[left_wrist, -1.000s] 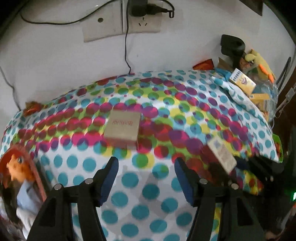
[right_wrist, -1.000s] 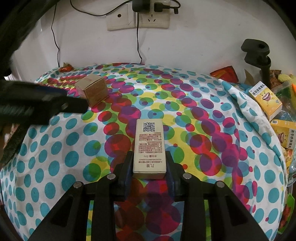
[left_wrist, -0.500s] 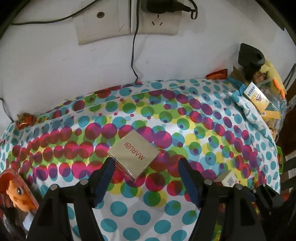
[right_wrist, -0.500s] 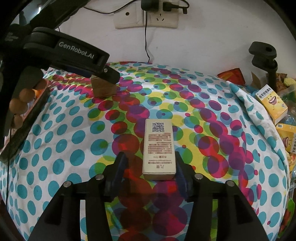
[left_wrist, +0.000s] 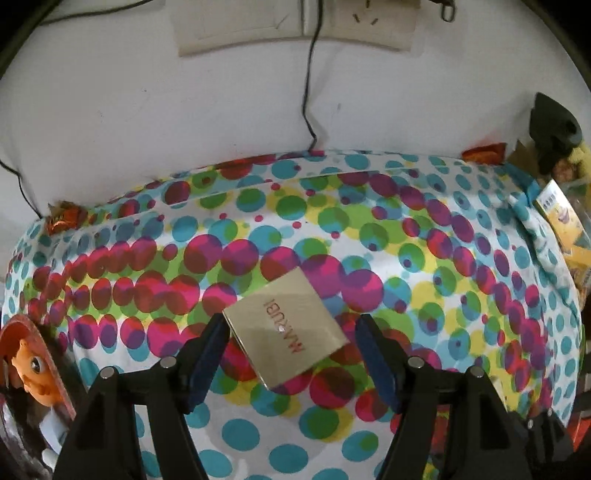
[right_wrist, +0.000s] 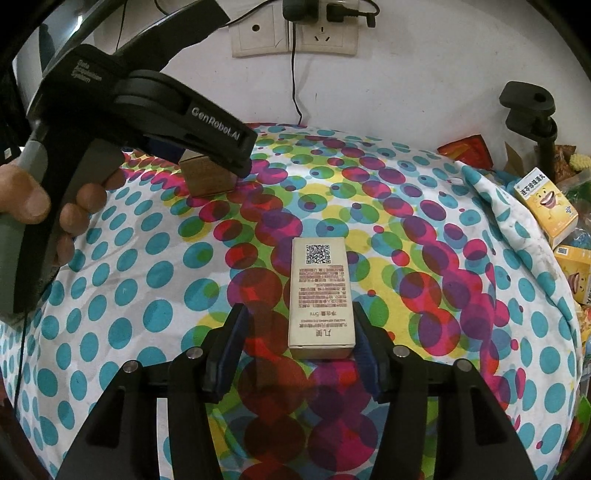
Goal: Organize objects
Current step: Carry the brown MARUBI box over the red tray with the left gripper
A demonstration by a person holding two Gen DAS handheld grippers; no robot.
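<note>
A flat gold box [left_wrist: 284,328] printed MARUBI lies turned at an angle on the spotted cloth [left_wrist: 424,258]. My left gripper [left_wrist: 291,326] is open wide around it, the left fingertip [left_wrist: 218,332] close to a corner, the right one apart. In the right wrist view the same box [right_wrist: 208,177] shows under the left gripper [right_wrist: 221,162], held by a hand [right_wrist: 37,199]. A long cream box [right_wrist: 320,295] with a QR code lies between the pads of my open right gripper [right_wrist: 300,317]. It sits close to the right pad, with a gap on the left.
Yellow cartons [right_wrist: 546,206] and snack packets pile up at the right edge beside a black clamp post [right_wrist: 532,110]. Wall sockets [right_wrist: 295,33] with a hanging cable are behind the table. An orange toy [left_wrist: 33,373] sits at the left edge.
The left gripper came in over the gold box, which now lies between its wider jaws. The right jaws opened off the long box, which stayed on the cloth.
</note>
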